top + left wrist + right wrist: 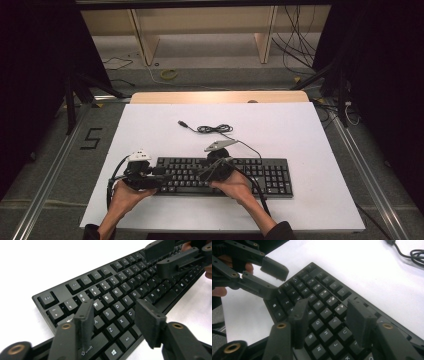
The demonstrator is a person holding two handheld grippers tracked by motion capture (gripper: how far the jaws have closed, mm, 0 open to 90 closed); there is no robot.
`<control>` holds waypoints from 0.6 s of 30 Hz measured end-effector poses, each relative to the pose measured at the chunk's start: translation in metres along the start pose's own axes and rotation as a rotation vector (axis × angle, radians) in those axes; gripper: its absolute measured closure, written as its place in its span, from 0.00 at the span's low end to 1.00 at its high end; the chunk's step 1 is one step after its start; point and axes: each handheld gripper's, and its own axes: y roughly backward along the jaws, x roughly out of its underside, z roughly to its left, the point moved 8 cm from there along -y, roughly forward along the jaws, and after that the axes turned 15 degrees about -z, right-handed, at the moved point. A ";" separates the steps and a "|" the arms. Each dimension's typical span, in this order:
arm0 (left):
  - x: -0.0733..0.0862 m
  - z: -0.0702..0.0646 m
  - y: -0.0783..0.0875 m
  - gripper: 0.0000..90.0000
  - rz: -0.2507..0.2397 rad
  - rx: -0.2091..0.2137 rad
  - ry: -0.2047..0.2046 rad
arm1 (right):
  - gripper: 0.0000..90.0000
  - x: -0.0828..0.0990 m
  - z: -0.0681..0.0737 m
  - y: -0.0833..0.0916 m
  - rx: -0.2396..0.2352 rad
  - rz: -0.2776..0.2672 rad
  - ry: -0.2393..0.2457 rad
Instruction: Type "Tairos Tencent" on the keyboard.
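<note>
Both hands at lower centre hold the left gripper (159,171) and right gripper (202,175), jaws apart and gripping nothing, over the black keyboard (272,175) lying on the white table (150,130).

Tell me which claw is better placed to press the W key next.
Left. The left claw hovers open over the keyboard's left end, right by the W key; the right claw sits over the middle keys.
</note>
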 end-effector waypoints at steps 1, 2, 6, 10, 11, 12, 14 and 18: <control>0.000 0.000 -0.001 0.51 -0.004 0.000 0.001 | 0.55 0.000 0.000 0.002 0.001 0.002 0.002; -0.001 0.000 -0.001 0.50 -0.008 0.000 0.002 | 0.54 0.001 0.000 0.003 0.002 0.003 0.000; -0.004 0.001 -0.002 0.46 -0.019 -0.005 0.002 | 0.51 0.002 0.000 0.010 0.000 -0.003 0.001; -0.006 0.001 -0.005 0.43 -0.020 0.000 0.001 | 0.48 0.003 0.000 0.014 0.001 -0.006 -0.001; -0.007 0.001 -0.005 0.42 -0.018 -0.003 0.000 | 0.47 0.003 0.001 0.015 0.001 -0.006 0.000; -0.007 0.001 -0.006 0.41 -0.018 -0.005 0.003 | 0.46 0.003 0.001 0.016 -0.002 -0.006 0.005; -0.008 0.002 -0.008 0.40 -0.018 -0.004 0.002 | 0.45 0.004 0.002 0.018 -0.002 -0.005 0.006; -0.010 0.003 -0.012 0.42 -0.011 -0.004 -0.004 | 0.43 0.005 0.004 0.022 -0.004 -0.003 0.011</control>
